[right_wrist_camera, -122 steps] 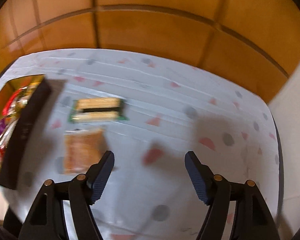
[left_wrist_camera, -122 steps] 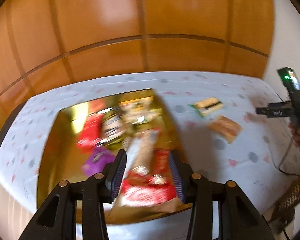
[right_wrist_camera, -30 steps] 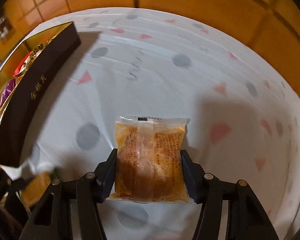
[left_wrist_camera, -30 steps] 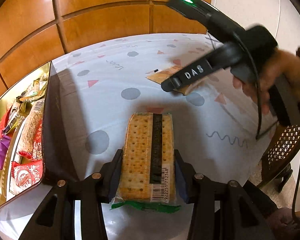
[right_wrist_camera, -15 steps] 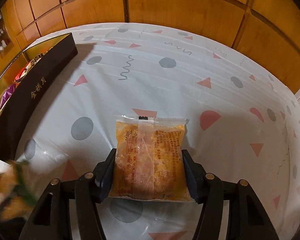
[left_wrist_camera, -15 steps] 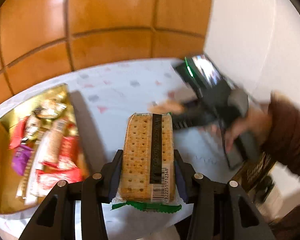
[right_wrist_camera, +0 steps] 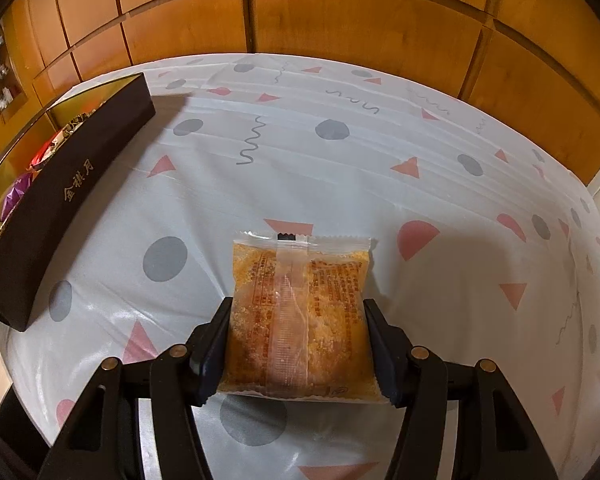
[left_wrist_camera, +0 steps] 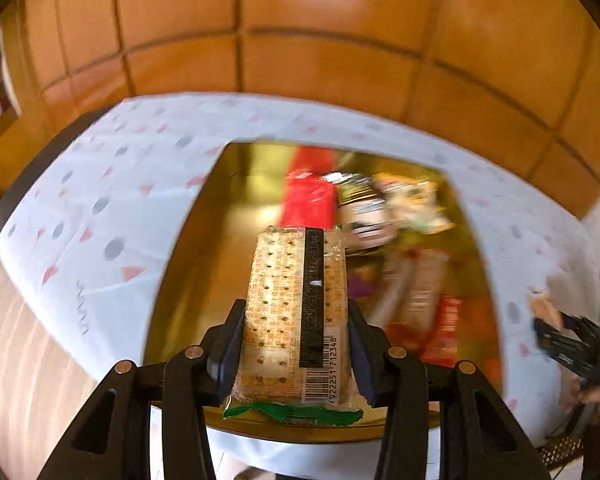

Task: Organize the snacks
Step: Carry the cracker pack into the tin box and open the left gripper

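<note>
While clamped in the left hand-held gripper, the cracker pack hangs above the gold box.

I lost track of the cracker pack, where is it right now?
In the left wrist view, the cracker pack sits clamped in the left gripper, held over the near left part of the gold snack box.

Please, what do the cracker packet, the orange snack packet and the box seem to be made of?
Cracker packet: clear glossy plastic film; crackers show through. Orange snack packet: transparent plastic, with crimped ends and a back seam. Box: probably matte dark card; its lining looks like shiny gold foil.
</note>
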### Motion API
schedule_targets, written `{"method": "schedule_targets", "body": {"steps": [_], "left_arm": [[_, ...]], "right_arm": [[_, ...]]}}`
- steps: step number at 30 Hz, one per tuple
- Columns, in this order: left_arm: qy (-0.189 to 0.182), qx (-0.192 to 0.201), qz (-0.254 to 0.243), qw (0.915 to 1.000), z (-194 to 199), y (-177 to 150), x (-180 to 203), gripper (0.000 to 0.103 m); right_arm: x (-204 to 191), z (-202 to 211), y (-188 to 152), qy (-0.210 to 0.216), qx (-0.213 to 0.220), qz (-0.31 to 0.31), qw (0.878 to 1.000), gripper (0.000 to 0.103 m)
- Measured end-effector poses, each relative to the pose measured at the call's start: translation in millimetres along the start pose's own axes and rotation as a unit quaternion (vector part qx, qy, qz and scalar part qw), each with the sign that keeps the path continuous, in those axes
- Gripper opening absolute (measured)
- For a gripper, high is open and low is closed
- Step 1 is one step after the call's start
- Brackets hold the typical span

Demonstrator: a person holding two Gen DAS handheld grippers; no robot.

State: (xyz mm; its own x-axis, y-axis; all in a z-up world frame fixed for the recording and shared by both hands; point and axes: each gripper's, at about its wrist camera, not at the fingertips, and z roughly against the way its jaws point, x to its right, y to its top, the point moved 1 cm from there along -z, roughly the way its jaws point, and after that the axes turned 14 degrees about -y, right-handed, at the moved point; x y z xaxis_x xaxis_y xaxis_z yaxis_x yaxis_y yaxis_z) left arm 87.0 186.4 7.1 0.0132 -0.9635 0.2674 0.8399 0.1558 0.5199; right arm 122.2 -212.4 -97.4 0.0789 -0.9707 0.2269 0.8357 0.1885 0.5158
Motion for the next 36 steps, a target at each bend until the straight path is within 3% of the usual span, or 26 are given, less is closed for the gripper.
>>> {"method": "schedule_targets", "body": {"steps": [8,14,23,29,36], "left_arm": [[0.045,-0.048,0.003,0.9978,-41.0,4.0,-19.7,0.048],[0.041,-0.084,0.003,0.9956,-62.9,4.5,-23.0,0.048],[0.014,-0.056,0.027,0.9980,-61.1,-9.0,-12.9,0.048],[0.036,-0.023,0.044,0.9981,-54.0,-15.8,-10.6,0.048],[0.053,0.034,0.019,0.9979,-23.4,-24.6,8.3,0.048]], "right_arm": [[0.6,0.0,-0.8,0.000,0.001,-0.006,1.000,0.062],[0.8,1.2,-1.7,-0.002,0.000,-0.009,1.000,0.062],[0.9,0.6,-0.4,-0.002,-0.005,-0.009,1.000,0.062],[-0.5,1.1,-0.7,-0.008,-0.004,-0.009,1.000,0.062],[-1.7,2.1,-0.8,-0.015,-0.004,-0.012,1.000,0.062]]}}
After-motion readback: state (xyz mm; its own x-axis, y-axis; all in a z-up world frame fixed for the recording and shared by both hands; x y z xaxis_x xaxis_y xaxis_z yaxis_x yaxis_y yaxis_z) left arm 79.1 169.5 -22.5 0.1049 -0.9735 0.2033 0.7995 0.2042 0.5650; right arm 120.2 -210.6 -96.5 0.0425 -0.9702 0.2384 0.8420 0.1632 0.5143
